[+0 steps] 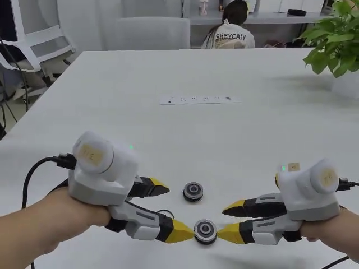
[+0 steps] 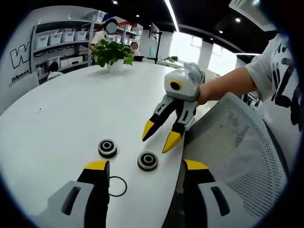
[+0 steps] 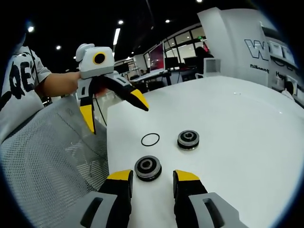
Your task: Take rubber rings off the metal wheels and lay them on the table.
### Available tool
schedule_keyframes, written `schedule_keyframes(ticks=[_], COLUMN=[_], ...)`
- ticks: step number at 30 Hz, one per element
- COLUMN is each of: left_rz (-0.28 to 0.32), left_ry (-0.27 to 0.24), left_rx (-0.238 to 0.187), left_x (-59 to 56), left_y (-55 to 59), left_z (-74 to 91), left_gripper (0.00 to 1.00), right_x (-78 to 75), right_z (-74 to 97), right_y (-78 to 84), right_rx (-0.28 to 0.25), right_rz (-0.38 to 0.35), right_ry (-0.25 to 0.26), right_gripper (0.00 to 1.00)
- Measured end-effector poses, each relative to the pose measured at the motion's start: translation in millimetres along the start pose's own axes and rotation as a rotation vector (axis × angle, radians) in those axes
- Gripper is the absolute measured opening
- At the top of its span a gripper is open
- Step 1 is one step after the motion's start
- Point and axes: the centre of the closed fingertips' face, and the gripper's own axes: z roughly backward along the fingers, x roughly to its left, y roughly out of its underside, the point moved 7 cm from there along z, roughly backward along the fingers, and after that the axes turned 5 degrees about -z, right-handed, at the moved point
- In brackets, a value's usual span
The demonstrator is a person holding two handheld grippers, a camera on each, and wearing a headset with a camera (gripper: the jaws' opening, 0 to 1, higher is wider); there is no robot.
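The near wheel (image 1: 205,231) lies flat on the table (image 1: 235,67), axle hole upward, close to the table's front edge and directly between the two grippers. The left gripper (image 1: 173,209) approaches it from the person's left and the right gripper (image 1: 224,222) from the right. The jaws of both are spread and hold nothing. In the head view, the lower yellow tip of each gripper flanks the wheel on opposite sides. Contact cannot be confirmed. In the right gripper view the wheel sits just ahead of the gap between the jaws, slightly toward the left jaw. In the left gripper view it also lies ahead of the gap. Neither gripper is clearly nearer. The wheel is round, so no grasp direction is preferred; judged from this, one gripper steadies the rim while the other peels. The far wheel (image 1: 193,191) rests apart, further up the table. One loose rubber ring (image 3: 150,139) lies flat near the left gripper. Whether either wheel carries a ring cannot be determined.
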Motion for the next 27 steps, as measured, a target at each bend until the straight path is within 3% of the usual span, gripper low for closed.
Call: schedule_keyframes(ticks=[5,14,17,27], left_rz=[0.004,0.039,0.025,0.031], left_ry=[0.027,0.064,0.066,0.088], left_rx=[0.013,0.035,0.048,0.079], left_x=[-3.0,-5.4,-5.7,-6.3], left_y=[2.1,10.6,12.8,17.3], left_z=[-10.6,-24.7,-27.3,-39.4], left_gripper=[0.56,0.47,0.42,0.41], right_x=[0.4,-0.5,1.0,0.3], right_z=[-4.3,-9.1,-11.8,-16.1], right_y=[6.4,10.3,12.5,14.8], right_rx=[0.031,0.041,0.048,0.040], right_rz=[0.025,0.035,0.042,0.052], right_ry=[-0.007,-0.010,-0.016,-0.017], right_gripper=[0.31,0.28,0.26,0.22])
